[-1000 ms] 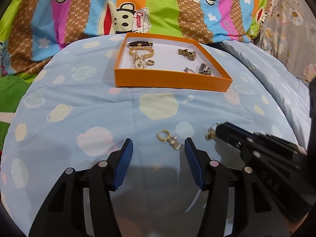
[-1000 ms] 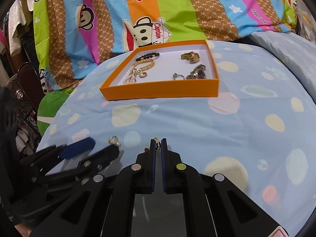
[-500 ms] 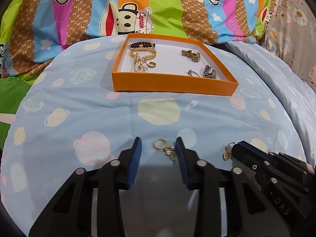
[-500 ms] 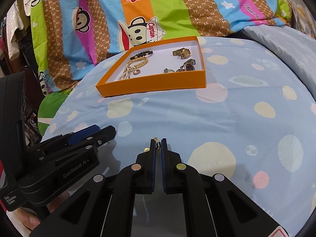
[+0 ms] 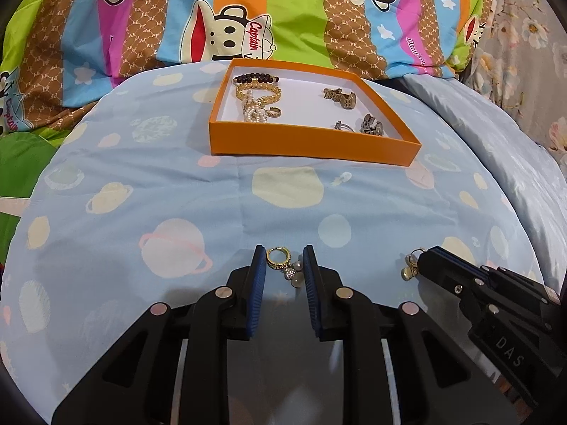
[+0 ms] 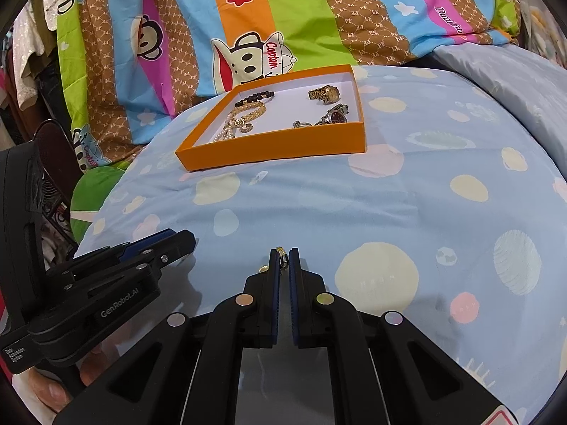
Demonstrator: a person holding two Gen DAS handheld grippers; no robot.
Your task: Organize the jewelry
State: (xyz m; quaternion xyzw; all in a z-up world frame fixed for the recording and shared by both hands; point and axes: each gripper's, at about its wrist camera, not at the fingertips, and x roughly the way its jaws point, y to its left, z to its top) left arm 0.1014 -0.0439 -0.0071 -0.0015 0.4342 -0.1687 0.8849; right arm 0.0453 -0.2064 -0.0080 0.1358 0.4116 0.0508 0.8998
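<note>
A gold earring (image 5: 281, 264) is lying on the planet-print blue sheet (image 5: 177, 191) between the left gripper's (image 5: 283, 265) parted fingers. The right gripper (image 6: 282, 260) is pinching a second earring (image 5: 411, 265). The orange tray (image 5: 312, 148) of jewelry is sitting beyond, before a striped monkey quilt (image 5: 283, 10).

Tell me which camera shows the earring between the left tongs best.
The left wrist view: the gold hoop earring lies on the blue sheet between the open left tongs, unobstructed. In the right wrist view, the left tongs hide it entirely.
</note>
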